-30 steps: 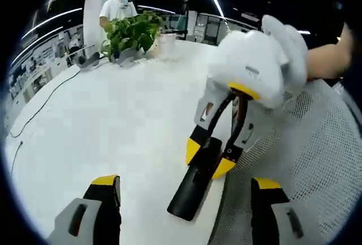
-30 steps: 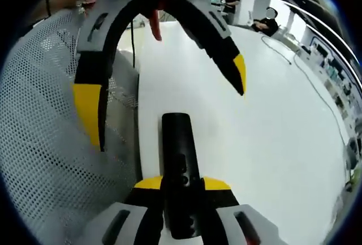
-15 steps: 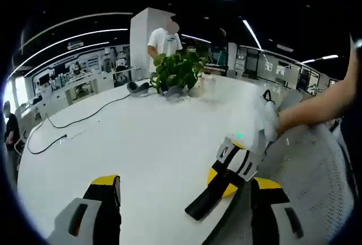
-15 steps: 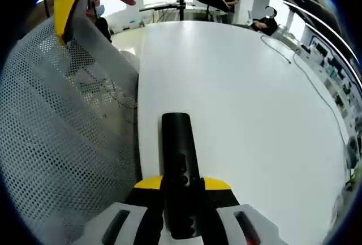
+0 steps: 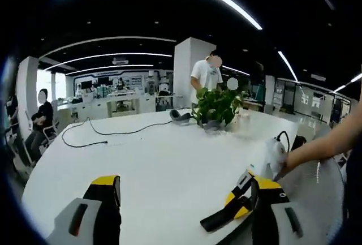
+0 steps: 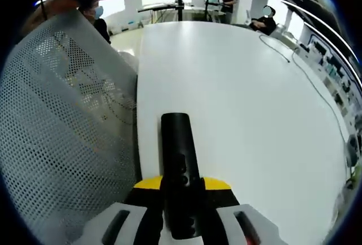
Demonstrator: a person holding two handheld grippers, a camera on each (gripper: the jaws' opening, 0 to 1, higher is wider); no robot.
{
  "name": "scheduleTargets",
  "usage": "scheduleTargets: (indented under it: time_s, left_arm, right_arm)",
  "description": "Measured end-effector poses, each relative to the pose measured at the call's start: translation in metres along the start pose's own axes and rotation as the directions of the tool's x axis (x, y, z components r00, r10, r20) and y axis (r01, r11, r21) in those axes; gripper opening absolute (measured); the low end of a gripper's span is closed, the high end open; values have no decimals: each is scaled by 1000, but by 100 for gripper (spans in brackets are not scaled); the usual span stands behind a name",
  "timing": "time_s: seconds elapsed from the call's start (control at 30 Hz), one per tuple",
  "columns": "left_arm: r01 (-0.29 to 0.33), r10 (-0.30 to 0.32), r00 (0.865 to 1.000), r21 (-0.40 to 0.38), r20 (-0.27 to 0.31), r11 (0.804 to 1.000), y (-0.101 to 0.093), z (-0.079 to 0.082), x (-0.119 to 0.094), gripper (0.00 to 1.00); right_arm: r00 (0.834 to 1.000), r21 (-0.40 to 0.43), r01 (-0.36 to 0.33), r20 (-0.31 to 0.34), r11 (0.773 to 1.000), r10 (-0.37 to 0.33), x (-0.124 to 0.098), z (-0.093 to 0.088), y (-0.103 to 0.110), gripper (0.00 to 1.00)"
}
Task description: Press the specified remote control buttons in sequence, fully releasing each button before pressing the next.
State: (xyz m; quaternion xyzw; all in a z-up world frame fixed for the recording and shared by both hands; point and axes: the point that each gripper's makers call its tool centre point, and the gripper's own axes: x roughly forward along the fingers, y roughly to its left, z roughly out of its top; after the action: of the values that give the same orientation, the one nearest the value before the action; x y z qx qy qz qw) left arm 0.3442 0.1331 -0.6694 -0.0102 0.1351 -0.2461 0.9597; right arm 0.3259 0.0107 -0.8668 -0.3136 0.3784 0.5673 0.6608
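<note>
Right gripper [image 6: 182,191] jaws clamped on black remote control [image 6: 180,166], lying at the white table [image 6: 243,98] edge beside mesh chair back [image 6: 62,120]. Left gripper [image 5: 184,200] jaws spread wide, nothing between, above table; potted plant [image 5: 218,106] far across.

A broad white table [image 5: 141,160] carries a black remote control [image 6: 180,166] at its near edge, a potted plant [image 5: 216,106], headphones [image 5: 180,116] and a trailing black cable [image 5: 102,134].
</note>
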Motion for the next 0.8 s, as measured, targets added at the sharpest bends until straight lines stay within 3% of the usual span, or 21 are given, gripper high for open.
scheduleTargets:
  time_s: [0.03,0.13,0.2,0.3,0.6,0.8]
  left_arm:
    - [-9,9,999,-8,38,1000,0,5,-2,100]
    - [-72,69,993,34,91,997,9,15,-3,100]
    - [-87,85,990,13,111,996,12,16,-2,100]
    - [-129,124,987,39,103,991,21,12,-3,100]
    - [-161,154,986,135,62,978,19,5,-1,100]
    - [-179,173,983,98,68,979,26,6,-4,100]
  right_arm:
    - [1000,0,0,0,1000,0,0,0,0,21]
    - [1000,2,1,3,1000,-1,0,0,0,21]
    - [1000,5,2,5,1000,-2,0,0,-1,21]
    - [1000,7,3,9,1000,-3,0,0,-1,21]
    - [1000,36,3,5,999,-4,0,0,0,21]
    - [999,44,6,-32,999,-5,-2,-1,-2,21]
